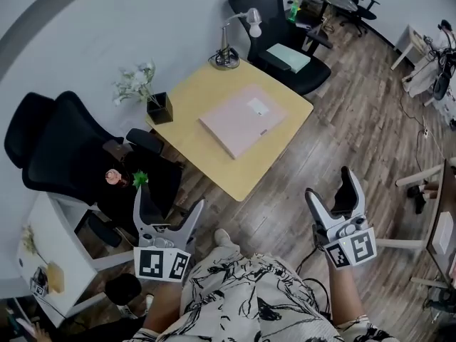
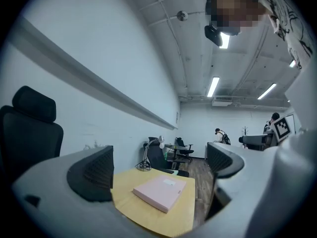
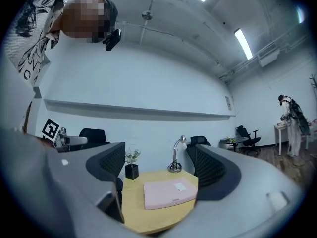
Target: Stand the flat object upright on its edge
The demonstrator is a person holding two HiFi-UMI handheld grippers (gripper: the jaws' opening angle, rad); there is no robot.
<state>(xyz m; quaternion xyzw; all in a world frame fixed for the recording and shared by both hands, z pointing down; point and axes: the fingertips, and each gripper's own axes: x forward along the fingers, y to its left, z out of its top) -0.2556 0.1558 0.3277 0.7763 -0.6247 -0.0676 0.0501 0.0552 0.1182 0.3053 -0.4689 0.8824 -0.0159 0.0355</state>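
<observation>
Pink flat box (image 1: 242,123) is seen lying flat on its broad face, about mid-way on the yellow surface (image 1: 224,173), nothing touching it. It also shows in the left gripper view (image 2: 159,192) and the right gripper view (image 3: 171,193), each time framed through the gap between the jaws, well apart from both. A white label (image 1: 258,107) is stuck on top near one edge; its print is too small to read. A small mark on the box's side edge is also unreadable.

The near part of the surface (image 2: 143,217) is cut off by the jaw bodies in both gripper views (image 3: 133,207).

Bare surface is left on all sides of the box, widest toward the near corner. A desk lamp (image 1: 228,48) stands at the far corner and a black plant pot (image 1: 160,107) at the left corner, both apart from the box.

Left hand-held gripper (image 1: 169,198) is held over the floor (image 1: 342,134) short of the surface, jaws spread wide, nothing between them (image 2: 158,165). Right hand-held gripper (image 1: 329,184) is held likewise, jaws wide and empty (image 3: 159,167). Square markers are seen on both cubes.

A black chair (image 1: 64,148) is crowded against the left side, another chair (image 1: 285,27) sits beyond the far edge.
</observation>
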